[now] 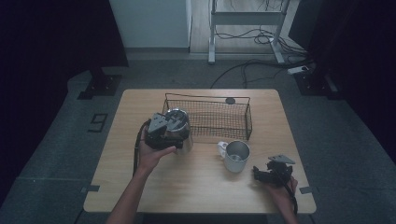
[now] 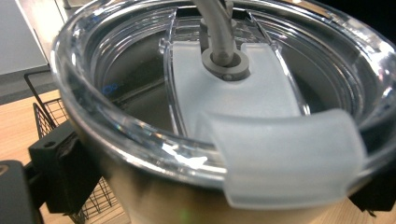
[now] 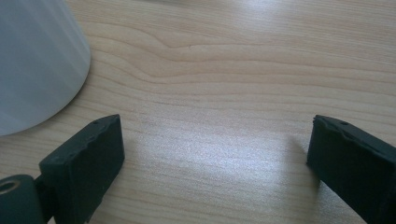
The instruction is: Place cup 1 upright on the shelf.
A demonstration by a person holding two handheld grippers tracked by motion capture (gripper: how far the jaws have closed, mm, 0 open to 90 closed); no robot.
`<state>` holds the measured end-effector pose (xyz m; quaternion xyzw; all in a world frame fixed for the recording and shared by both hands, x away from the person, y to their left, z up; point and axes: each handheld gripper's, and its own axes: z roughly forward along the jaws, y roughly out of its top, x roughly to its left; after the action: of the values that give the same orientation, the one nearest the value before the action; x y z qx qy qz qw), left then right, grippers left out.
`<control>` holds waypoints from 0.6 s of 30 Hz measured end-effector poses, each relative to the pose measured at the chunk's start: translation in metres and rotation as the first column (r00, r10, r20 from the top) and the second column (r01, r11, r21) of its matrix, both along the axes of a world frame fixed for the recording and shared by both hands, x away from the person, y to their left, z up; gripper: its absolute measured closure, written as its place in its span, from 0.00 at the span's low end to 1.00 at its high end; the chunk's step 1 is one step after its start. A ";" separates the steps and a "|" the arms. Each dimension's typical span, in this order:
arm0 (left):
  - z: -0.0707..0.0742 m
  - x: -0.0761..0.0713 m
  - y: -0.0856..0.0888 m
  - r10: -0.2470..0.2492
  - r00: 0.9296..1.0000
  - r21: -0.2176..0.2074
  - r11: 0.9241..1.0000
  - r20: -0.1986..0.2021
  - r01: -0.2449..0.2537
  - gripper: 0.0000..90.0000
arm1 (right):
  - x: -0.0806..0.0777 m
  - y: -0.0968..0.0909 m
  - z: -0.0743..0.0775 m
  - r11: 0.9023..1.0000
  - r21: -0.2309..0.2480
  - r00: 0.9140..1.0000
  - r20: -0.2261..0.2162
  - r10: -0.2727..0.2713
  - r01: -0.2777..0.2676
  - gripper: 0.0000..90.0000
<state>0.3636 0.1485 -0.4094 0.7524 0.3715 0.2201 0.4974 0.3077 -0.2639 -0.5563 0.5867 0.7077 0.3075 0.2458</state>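
High view: a steel tumbler (image 1: 180, 132) with a clear lid is seen on the wooden table (image 1: 196, 186), just left of the near-left corner of a wire basket (image 1: 210, 116). The left gripper (image 1: 161, 130) is clamped around the tumbler's body, one jaw at each side. The right gripper (image 1: 261, 175) is held near the table's right near edge, jaws spread wide and empty, just right of a white mug (image 1: 236, 156).

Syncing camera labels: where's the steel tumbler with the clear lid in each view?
High view: steel tumbler left of centre, between the left gripper's jaws, against the wire basket.
Left gripper view: tumbler up close, clear lid on top.
Right gripper view: not in it.
Shared landmark: the wire basket.
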 end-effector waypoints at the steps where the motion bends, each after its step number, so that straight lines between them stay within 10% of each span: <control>1: 0.001 0.001 0.000 0.002 1.000 -0.002 1.000 0.000 -0.002 0.04 | 0.000 0.000 0.000 1.000 0.000 1.000 0.000 0.000 0.000 0.04; 18: 0.004 0.011 0.000 0.012 1.000 -0.014 1.000 -0.013 -0.012 0.04 | 0.000 0.000 0.000 1.000 0.000 1.000 0.003 -0.004 0.004 0.05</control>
<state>0.3751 0.1485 -0.4052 0.7481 0.3807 0.2158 0.4989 0.3075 -0.2641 -0.5561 0.5875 0.7064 0.3077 0.2474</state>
